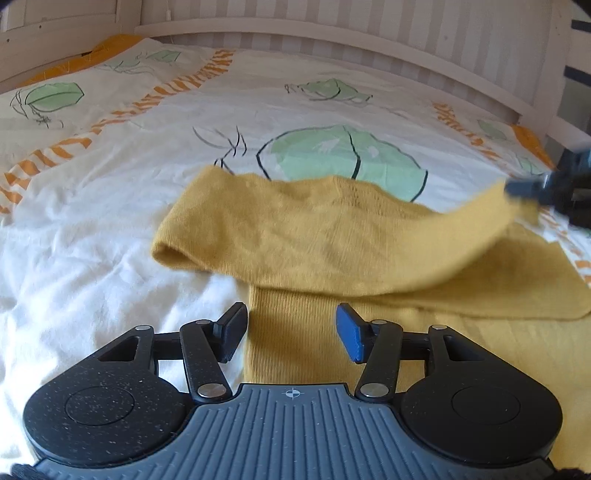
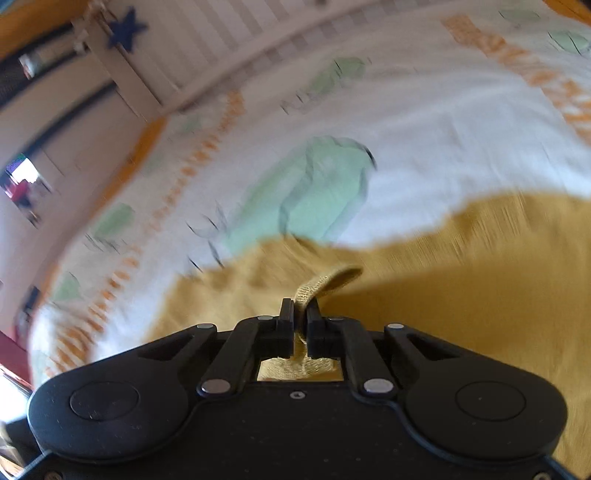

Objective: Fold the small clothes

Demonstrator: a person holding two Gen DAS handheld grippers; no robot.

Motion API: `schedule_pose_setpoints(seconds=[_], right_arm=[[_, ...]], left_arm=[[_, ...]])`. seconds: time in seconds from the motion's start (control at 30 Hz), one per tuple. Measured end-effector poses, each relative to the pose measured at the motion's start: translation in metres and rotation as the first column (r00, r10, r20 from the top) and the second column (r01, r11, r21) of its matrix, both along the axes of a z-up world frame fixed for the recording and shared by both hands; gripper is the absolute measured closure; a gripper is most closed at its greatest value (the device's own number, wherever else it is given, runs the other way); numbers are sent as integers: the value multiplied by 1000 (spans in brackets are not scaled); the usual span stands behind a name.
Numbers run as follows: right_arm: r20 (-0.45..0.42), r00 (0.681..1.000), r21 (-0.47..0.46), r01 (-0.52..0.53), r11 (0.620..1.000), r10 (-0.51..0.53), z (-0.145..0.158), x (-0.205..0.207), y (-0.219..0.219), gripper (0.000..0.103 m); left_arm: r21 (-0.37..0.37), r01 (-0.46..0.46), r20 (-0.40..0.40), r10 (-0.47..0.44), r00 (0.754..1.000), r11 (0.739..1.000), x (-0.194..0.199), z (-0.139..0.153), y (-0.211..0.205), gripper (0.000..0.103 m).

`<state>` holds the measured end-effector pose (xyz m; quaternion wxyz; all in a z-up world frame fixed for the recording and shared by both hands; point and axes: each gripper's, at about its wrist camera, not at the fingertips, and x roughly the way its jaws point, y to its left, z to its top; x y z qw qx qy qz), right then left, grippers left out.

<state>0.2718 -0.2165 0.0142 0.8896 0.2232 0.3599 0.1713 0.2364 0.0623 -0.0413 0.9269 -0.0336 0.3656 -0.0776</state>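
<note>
A mustard-yellow knit garment (image 1: pixel 332 236) lies on the bed; one long part is folded across the rest. My left gripper (image 1: pixel 293 328) is open just above its near ribbed part, one black finger and one blue-padded finger (image 1: pixel 349 332) on either side of the strip, not pressing it. At the right edge of the left wrist view, my right gripper (image 1: pixel 532 190) holds one end of the garment lifted off the bed. In the blurred right wrist view, that gripper (image 2: pixel 300 325) is shut on a thin edge of the yellow garment (image 2: pixel 443 295).
The bed has a white duvet cover (image 1: pixel 110 221) printed with green shapes and orange letters. A white slatted bed rail (image 1: pixel 332 33) runs along the far side, with a white post (image 2: pixel 122 74) at the end.
</note>
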Motion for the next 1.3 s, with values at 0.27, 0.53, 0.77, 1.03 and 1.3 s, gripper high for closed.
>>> schedule_pose_setpoints(seconds=[0.27,0.53,0.77,1.03,1.3], right_arm=[[119,993,-28,5,1000,-2,71,13,-6,89],[99,995,-61,21,998,-15,67,13,-17,89],[67,995,-114,84,990,-77,51,-3,-60,89],[-74,979,-189,175,966,-192,-6,-17,-115,90],[-123,966,-243,193,951,-227,-45,-30,-132,86]], left_arm=[[1,-12,26,12,1000,1000,13,5,-14,51],[70,-32,-6,33,999,997,33,-11,-20,51],[68,-13,-12,14,1000,998,30,-11,-18,50],[68,8,-19,-7,1000,998,32,-11,-16,50],[74,28,-14,-27,1000,997,31,-13,-16,50]])
